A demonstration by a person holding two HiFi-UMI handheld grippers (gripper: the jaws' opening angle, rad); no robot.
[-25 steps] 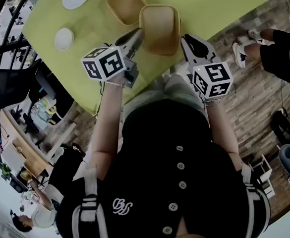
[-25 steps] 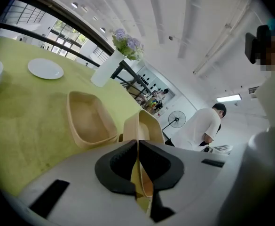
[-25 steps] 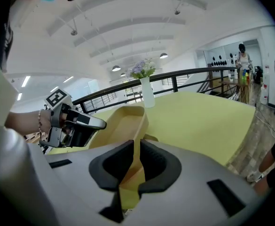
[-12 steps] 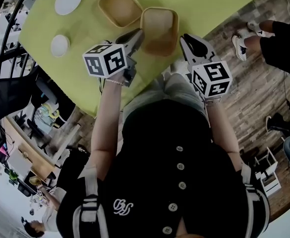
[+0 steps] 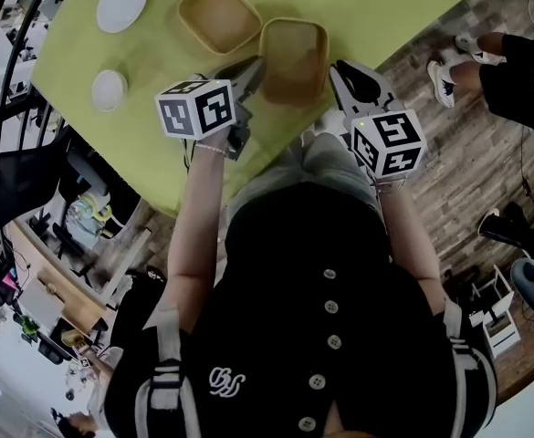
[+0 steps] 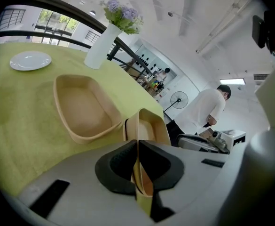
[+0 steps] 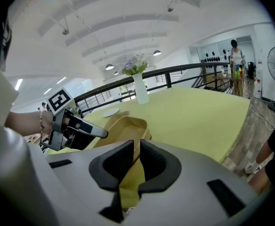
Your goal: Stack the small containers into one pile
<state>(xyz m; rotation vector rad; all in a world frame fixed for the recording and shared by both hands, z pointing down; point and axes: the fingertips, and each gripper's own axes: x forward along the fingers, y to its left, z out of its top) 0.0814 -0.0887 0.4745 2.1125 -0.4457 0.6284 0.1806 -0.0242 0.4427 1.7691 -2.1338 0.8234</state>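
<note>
Nesting is the step in hand: left claw (image 5: pixel 254 67) and right claw (image 5: pixel 338 71) each clamp a side rim of the near container (image 5: pixel 294 55) at the 6 o'clock edge of the bench (image 5: pixel 385 7), and next it likely needs carrying toward 10 o'clock, squarely into the second container (image 5: pixel 219 15).

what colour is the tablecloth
Plain yellow-green, no pattern. The tablecloth shows best in the head view.

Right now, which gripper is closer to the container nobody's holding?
Left. The left gripper clamps the held container at its left rim, right beside the free container; the right gripper clamps the opposite rim, on the far side.
</note>
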